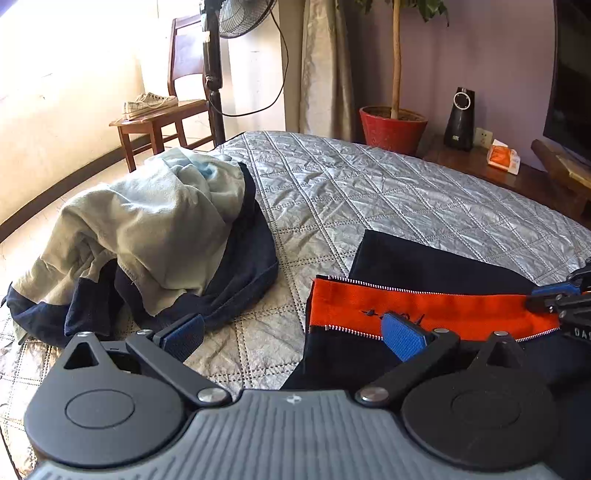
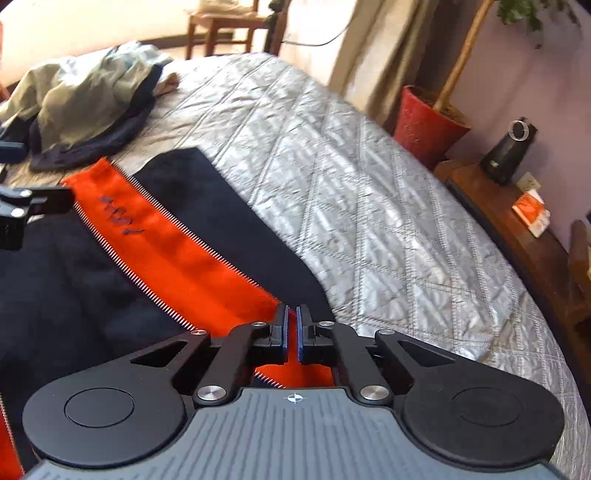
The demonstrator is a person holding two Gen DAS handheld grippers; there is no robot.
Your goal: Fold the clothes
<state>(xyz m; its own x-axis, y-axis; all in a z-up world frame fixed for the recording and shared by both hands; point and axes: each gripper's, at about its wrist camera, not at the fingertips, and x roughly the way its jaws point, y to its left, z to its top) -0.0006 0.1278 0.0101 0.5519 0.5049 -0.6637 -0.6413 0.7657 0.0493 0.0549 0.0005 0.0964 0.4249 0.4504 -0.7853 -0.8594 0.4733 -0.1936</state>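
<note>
Your garment (image 1: 436,314), dark navy with an orange band edged by zipper teeth, lies flat on the bed (image 1: 369,192) at 3 o'clock from the crumpled pile (image 1: 147,236). It looks soft, light and limp, so take it at corners or the stiffer zipper edge. Your left claw (image 1: 291,338) hangs released; your right claw (image 2: 291,332) is clenched on the orange band.

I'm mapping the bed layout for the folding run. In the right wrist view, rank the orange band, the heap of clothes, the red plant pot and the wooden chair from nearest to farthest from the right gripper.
1. orange band: between the right gripper jaws, running left.
2. red plant pot: right, past the bed edge.
3. heap of clothes: far left on the bed.
4. wooden chair: top, beyond the bed.
Pot and heap are close to call.
</note>
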